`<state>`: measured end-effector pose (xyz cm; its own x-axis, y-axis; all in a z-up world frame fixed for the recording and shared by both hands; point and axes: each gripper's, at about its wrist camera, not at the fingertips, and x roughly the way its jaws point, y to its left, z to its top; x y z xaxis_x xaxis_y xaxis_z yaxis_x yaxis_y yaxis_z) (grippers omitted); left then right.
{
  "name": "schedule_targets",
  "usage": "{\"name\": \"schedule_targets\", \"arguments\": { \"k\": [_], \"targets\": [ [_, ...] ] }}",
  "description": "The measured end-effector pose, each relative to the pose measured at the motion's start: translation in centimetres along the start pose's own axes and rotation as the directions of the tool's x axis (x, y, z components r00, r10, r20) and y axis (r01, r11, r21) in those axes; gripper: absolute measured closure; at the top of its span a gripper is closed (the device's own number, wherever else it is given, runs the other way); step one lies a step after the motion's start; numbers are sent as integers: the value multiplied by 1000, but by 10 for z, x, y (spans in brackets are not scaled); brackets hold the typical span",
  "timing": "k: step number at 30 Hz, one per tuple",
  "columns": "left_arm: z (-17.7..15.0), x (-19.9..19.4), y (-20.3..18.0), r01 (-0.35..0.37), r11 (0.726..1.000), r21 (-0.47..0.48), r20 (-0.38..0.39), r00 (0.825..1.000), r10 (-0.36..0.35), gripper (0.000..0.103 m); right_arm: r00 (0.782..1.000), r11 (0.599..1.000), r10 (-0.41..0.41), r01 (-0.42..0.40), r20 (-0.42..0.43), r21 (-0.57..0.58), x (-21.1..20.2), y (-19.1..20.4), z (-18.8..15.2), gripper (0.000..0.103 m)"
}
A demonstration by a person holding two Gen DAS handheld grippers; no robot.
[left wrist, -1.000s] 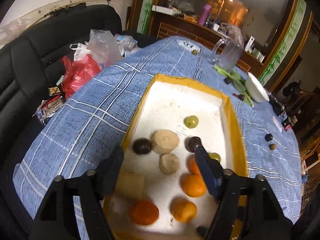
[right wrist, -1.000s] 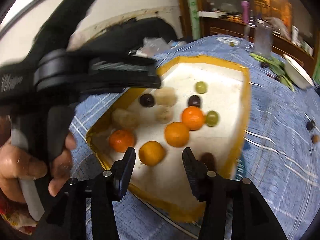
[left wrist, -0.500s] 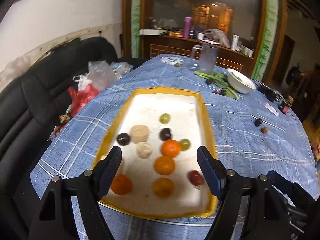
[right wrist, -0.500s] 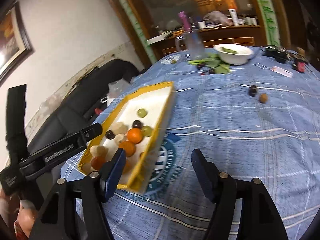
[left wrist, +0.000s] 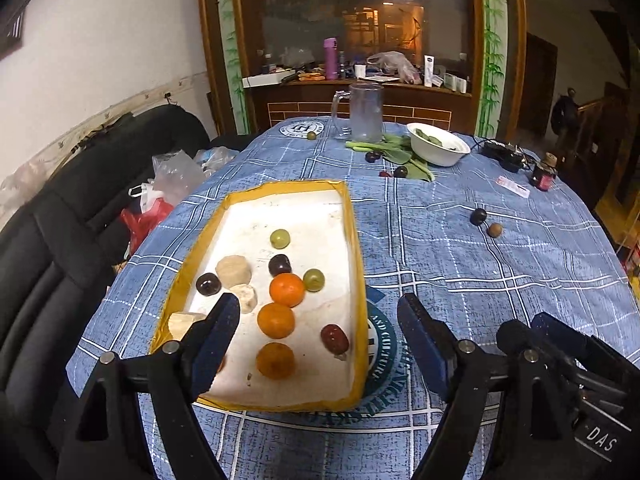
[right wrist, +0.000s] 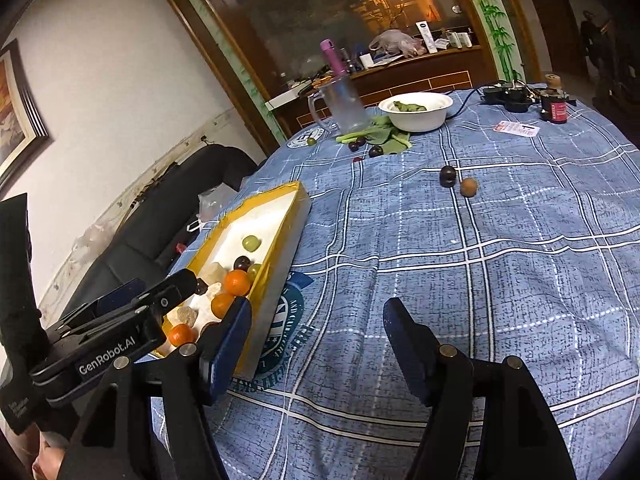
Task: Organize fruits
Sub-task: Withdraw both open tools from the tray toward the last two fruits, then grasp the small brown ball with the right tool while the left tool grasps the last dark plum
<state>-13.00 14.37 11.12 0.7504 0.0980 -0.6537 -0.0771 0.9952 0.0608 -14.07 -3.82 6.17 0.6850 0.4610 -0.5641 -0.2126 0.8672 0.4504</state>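
Note:
A yellow-rimmed white tray [left wrist: 352, 240] [right wrist: 294, 216] lies on the blue checked tablecloth and holds several fruits: oranges [left wrist: 286, 289], green grapes [left wrist: 279, 238], dark plums [left wrist: 208, 283], banana pieces [left wrist: 233, 269] and a red date [left wrist: 335, 338]. A dark plum [left wrist: 478, 216] [right wrist: 447, 175] and a brown fruit [left wrist: 495, 230] [right wrist: 468, 187] lie loose on the cloth to the right. My left gripper [left wrist: 318, 334] is open and empty above the tray's near end. My right gripper [right wrist: 316, 332] is open and empty over bare cloth right of the tray.
At the far side stand a glass mug [left wrist: 365, 112], a white bowl [left wrist: 438, 145], green vegetables [left wrist: 396, 152] with small dark fruits, a small bottle [left wrist: 544, 170] and cables. A black sofa [left wrist: 60, 232] with plastic bags [left wrist: 168, 184] is left of the table.
Both grippers have pulled back and up from the tray. The right gripper has swung right, from over the tray to over the bare cloth. A red date now lies in the tray.

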Motion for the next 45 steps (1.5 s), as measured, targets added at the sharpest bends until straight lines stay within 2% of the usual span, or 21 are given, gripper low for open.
{"name": "schedule_targets", "arguments": {
  "k": [13,18,24,27,31,35,40,43,45],
  "targets": [
    [-3,14,-1,27,1000,0,-41,999,-27,22,1000,1000,-17,17,-13,17,3,-11,-2,30],
    [-3,23,-1,39,999,-7,-62,997,-40,22,995,995,-99,99,-1,31,-4,-36,8,30],
    [-2,37,-8,93,995,-32,-89,991,-96,22,974,974,-224,225,-29,37,-2,-85,36,30],
    [-1,41,-16,121,992,-30,-87,989,-124,22,961,962,-273,274,-44,23,17,-106,57,30],
    [4,46,-25,171,985,-16,-88,981,-172,22,952,954,-298,299,-76,7,59,-128,86,48],
    [10,55,-27,184,983,-14,-102,978,-184,23,944,950,-310,313,-111,2,105,-140,106,50],
    [17,71,-28,180,983,-26,-128,975,-182,23,933,942,-336,335,-131,-35,145,-142,115,51],
    [20,80,-33,196,980,-37,-152,968,-199,23,932,942,-337,330,-136,-66,153,-137,119,81],
    [25,85,-37,215,975,-49,-166,961,-220,23,932,941,-336,328,-133,-78,154,-135,117,81]
  ]
}}
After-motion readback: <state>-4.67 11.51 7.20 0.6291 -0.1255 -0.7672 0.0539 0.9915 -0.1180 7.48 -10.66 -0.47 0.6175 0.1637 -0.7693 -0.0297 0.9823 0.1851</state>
